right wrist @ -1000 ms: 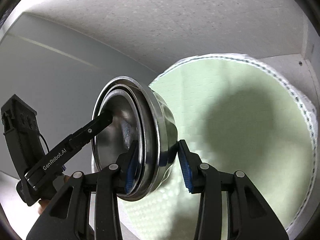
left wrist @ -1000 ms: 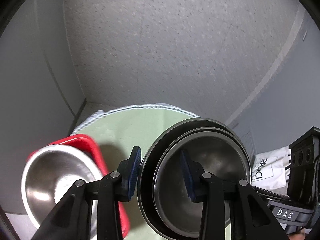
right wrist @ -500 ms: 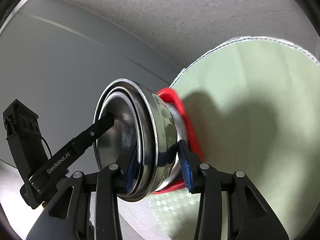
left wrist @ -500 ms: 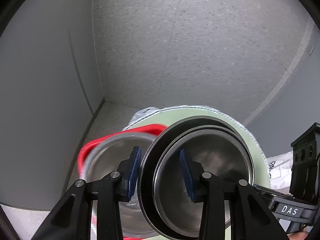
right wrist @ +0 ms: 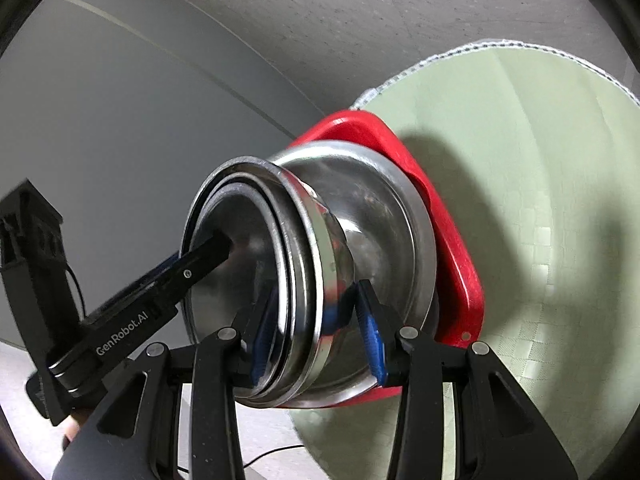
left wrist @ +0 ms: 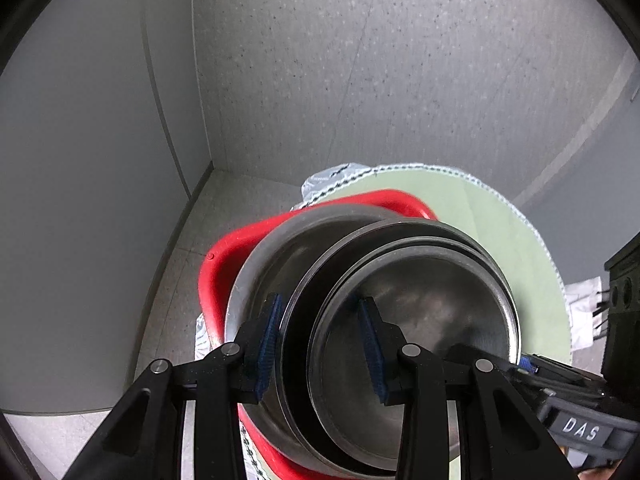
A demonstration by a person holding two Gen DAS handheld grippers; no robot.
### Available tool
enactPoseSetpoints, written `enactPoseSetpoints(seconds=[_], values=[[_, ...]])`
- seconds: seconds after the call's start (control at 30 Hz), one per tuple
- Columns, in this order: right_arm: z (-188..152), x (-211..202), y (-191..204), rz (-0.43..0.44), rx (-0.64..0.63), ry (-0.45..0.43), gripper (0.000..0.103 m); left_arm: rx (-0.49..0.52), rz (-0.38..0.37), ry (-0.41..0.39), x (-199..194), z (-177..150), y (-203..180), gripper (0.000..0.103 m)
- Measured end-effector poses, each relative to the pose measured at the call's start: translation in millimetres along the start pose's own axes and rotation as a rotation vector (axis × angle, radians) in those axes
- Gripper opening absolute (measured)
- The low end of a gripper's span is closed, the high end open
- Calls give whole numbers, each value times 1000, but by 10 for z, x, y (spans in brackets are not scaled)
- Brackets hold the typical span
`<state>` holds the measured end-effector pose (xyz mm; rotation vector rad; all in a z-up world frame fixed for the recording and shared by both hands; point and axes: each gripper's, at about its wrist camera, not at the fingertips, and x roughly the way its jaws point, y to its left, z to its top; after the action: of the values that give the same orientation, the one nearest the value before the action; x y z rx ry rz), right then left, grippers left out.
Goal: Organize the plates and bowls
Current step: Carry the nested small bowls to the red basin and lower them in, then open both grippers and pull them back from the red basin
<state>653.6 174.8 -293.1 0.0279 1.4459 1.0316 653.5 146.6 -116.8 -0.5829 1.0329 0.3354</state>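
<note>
grip: our left gripper and right gripper both pinch opposite rims of the nested bowls
feel: stiff steel, slick, so we'd stay on the rolled lip
where: held just over the big bowl in the red tray
beyond: pale green round mat, woven texture

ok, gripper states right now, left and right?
Left gripper: shut on the rim of the nested steel bowls.
Right gripper: shut on the opposite rim of the same nested steel bowls.
</note>
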Motion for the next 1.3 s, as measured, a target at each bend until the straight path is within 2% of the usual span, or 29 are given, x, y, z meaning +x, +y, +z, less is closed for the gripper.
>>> enactPoseSetpoints(seconds=[0.27,0.4,0.47,0.6,0.63,0.7,0.73,0.97,1.13,1.3], values=[[-10,278,26,-88,8,18,40,29,16,34,299,99,17,36],[7,356,118,-148,-7,16,43,68,31,23,377,155,-51,35],[20,401,161,-172,-13,12,45,88,39,19,433,177,-91,40],[-32,369,269,-190,-35,-7,59,114,3,14,474,162,-180,54],[-39,347,286,-194,-41,-18,67,122,-3,9,460,159,-193,59],[-81,228,371,-215,-69,-65,79,131,-23,-13,401,151,-194,71],[-88,181,397,-212,-78,-81,83,134,-26,-29,368,161,-200,76],[-219,-352,374,-222,-62,-196,83,186,-103,-116,-79,77,-374,85],[-574,-989,219,-335,-33,-336,87,234,-155,-196,-440,-193,-545,95],[-1048,-1477,130,-502,1,-472,92,299,-217,-259,-867,-630,-718,96]])
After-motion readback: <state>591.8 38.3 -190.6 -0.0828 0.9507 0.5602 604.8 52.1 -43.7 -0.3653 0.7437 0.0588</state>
